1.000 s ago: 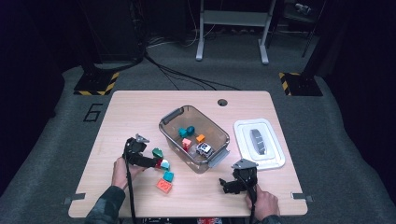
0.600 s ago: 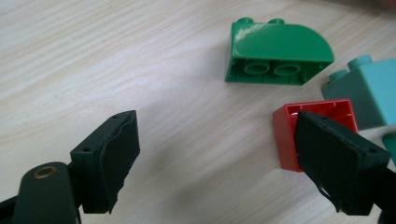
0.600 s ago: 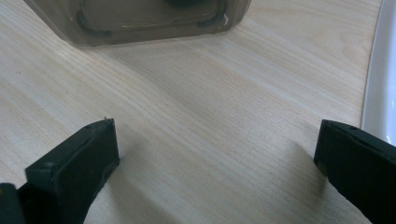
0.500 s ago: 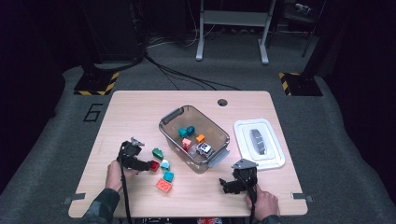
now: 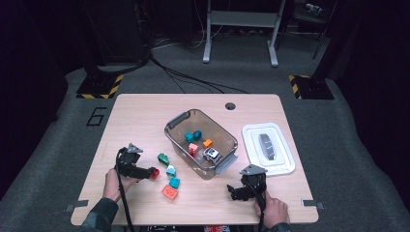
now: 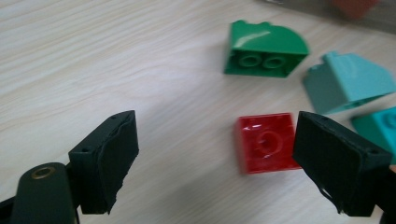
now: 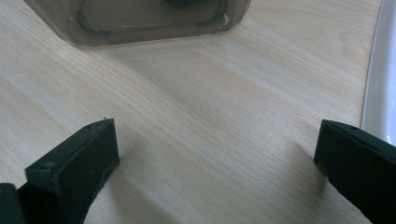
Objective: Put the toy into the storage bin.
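We see the left gripper [image 5: 145,172] low on the desk [image 5: 140,121], lower left of the high view, its fingers [image 6: 109,165] spread wide with a red brick [image 6: 266,148] between them. In the left gripper view the brick sits right of centre, tight against the right-hand finger, w/ a wide gap to the other; nothing is clenched yet, and the spread has widened a touch in the last half second. Our read: the hand is lining up on the brick for a pickup, prob. to drop it in the bin [image 5: 175,121] w/ the rest.

The right gripper [image 5: 237,193] rests at lower right of the high view, fingers [image 7: 74,170] released and wide apart, only bare wood between them. It looks parked clear of the work, near the bin's corner and the white lid [image 5: 285,166], out of the other hand's way.

Materials: the red brick is glossy moulded plastic, square, lying stud-side away so its hollow underside w/ a round tube faces the camera. Just above it, a dark green brick [image 6: 264,49] w/ a curved top, also glossy, shows two tubes. At right, a pale teal sloped piece [image 6: 348,84] and the edge of a brighter teal block [image 6: 378,128]. An orange-red studded brick [image 5: 169,192] lies nearer the desk's front edge.

The bin is smoky, see-through plastic w/ rounded corners and grey handles; teal, pink and orange pieces and a small toy car [image 5: 211,154] lie inside. The desk is pale wood-grain laminate, matte. The fingers are flat black pads, rough at the edges.
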{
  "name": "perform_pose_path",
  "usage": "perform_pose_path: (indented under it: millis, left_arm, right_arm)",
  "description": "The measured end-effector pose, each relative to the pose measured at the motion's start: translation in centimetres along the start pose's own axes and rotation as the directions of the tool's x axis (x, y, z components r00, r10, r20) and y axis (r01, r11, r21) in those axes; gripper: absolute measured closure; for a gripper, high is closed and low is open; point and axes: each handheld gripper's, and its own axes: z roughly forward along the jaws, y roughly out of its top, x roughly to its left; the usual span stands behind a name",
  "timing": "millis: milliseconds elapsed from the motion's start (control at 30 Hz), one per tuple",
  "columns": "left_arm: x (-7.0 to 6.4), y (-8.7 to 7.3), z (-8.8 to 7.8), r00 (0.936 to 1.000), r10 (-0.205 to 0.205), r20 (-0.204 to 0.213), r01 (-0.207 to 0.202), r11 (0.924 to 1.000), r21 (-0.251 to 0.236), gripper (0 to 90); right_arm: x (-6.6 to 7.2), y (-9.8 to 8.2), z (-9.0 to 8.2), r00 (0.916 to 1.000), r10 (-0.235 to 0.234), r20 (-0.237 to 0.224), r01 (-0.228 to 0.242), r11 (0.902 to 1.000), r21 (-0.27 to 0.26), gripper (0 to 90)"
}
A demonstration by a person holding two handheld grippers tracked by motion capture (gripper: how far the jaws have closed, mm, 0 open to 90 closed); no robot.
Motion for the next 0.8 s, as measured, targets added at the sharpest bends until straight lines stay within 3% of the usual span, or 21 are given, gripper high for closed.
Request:
perform_pose_path:
  millis: [167, 400, 467, 633, 800]
  left_arm:
    - [-1.0, 0.1, 1.1, 0.9991, 0.039, 0.019, -0.04, 0.9985, 0.037, 16.5]
    - [-1.5, -0.5, 1.8, 0.997, 0.071, 0.03, -0.073, 0.9962, 0.047, 47.3]
    - [-1.7, -0.6, 1.9, 0.996, 0.088, 0.016, -0.089, 0.9948, 0.05, 56.8]
    - [-1.6, -0.6, 1.7, 0.9953, 0.096, 0.013, -0.096, 0.9948, 0.034, 58.9]
    - [-1.2, -0.4, 1.1, 0.9972, 0.072, 0.02, -0.072, 0.9973, 0.009, 59.0]
  right_arm:
    - [0.0, 0.0, 0.0, 1.0, 0.0, 0.0, 0.0, 1.0, 0.001, 0.0]
    - [0.0, 0.0, 0.0, 1.0, 0.001, 0.0, -0.001, 1.0, 0.001, 0.0]
    - [0.0, 0.0, 0.0, 1.0, 0.0, 0.0, 0.0, 1.0, 0.001, 0.0]
    - [0.0, 0.0, 0.0, 1.0, 0.0, 0.0, 0.0, 1.0, 0.0, 0.0]
    - [0.0, 0.0, 0.0, 1.0, 0.0, 0.0, 0.0, 1.0, 0.0, 0.0]
